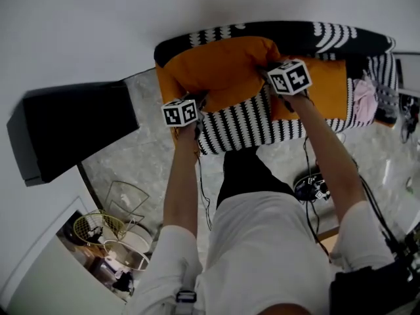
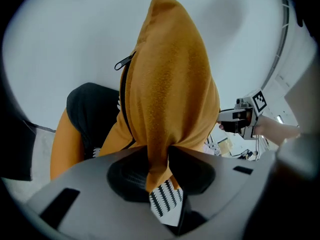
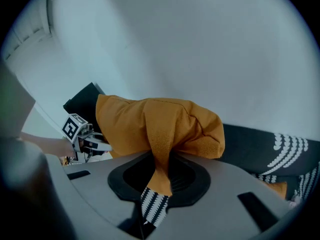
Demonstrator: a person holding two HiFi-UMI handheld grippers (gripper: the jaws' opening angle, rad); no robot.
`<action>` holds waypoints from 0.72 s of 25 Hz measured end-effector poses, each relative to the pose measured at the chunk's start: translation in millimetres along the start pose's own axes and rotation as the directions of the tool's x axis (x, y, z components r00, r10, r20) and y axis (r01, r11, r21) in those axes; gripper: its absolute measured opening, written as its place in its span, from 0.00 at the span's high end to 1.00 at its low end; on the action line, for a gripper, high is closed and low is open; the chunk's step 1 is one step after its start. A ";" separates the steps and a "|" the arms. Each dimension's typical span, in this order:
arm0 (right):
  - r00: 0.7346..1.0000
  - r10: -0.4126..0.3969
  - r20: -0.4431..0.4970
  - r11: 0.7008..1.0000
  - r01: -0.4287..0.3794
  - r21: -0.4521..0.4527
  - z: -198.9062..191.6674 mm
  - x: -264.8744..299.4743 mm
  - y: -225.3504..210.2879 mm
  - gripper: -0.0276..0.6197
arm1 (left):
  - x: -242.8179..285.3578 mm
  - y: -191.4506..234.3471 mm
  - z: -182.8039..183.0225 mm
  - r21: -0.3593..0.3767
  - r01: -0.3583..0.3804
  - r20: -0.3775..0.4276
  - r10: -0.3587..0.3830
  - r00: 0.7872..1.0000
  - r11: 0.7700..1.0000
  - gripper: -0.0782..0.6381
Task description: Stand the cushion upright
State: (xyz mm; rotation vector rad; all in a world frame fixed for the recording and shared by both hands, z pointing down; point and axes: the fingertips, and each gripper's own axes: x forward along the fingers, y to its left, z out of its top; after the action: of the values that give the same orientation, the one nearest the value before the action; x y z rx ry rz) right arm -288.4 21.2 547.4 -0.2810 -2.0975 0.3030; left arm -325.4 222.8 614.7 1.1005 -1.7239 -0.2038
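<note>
An orange cushion (image 1: 223, 67) lies lifted over a sofa draped in a black-and-white patterned cover (image 1: 246, 126). My left gripper (image 1: 197, 102) is shut on the cushion's near left corner, my right gripper (image 1: 267, 72) on its near right corner. In the left gripper view the cushion (image 2: 170, 84) rises as a tall peak with a zip on its left side, and its corner is pinched between the jaws of the left gripper (image 2: 159, 170). In the right gripper view the cushion (image 3: 160, 119) bulges sideways, a fold of it clamped in the right gripper (image 3: 160, 176).
Another orange cushion (image 1: 328, 87) and a pink cloth (image 1: 364, 100) lie on the sofa's right part. A black box (image 1: 72, 130) stands left of the sofa. Wire baskets (image 1: 118, 225) and cables (image 1: 312, 186) sit on the marble floor near the person's legs.
</note>
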 end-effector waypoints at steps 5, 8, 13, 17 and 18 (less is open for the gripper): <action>1.000 -0.007 -0.025 1.000 0.007 0.021 -4.2 31.6 -4.1 0.81 | 13.1 31.4 -7.5 -0.006 -0.019 -0.047 0.019 0.999 1.000 0.70; 0.997 -0.067 0.030 0.998 0.067 0.005 11.0 34.6 -8.1 0.67 | 6.9 52.2 0.2 0.005 -0.088 -0.019 0.088 0.996 0.996 0.60; 0.978 -0.161 0.133 0.987 0.157 0.039 23.2 12.5 -19.1 0.64 | -25.3 78.0 15.4 0.065 -0.254 0.035 0.252 0.967 0.965 0.57; 0.977 -0.127 0.173 0.991 0.120 0.050 5.5 -6.3 -6.9 0.64 | -50.9 68.1 27.1 0.112 -0.270 0.073 0.263 0.962 0.956 0.57; 0.974 -0.118 0.193 0.993 0.111 0.048 2.8 -14.3 -1.7 0.64 | -56.7 61.0 30.4 0.121 -0.259 0.087 0.250 0.964 0.958 0.57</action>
State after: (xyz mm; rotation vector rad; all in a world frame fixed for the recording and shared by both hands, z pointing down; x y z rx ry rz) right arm -283.6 14.8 535.1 -0.1107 -2.2894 0.3100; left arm -382.6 288.9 599.7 0.9618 -1.9463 0.0328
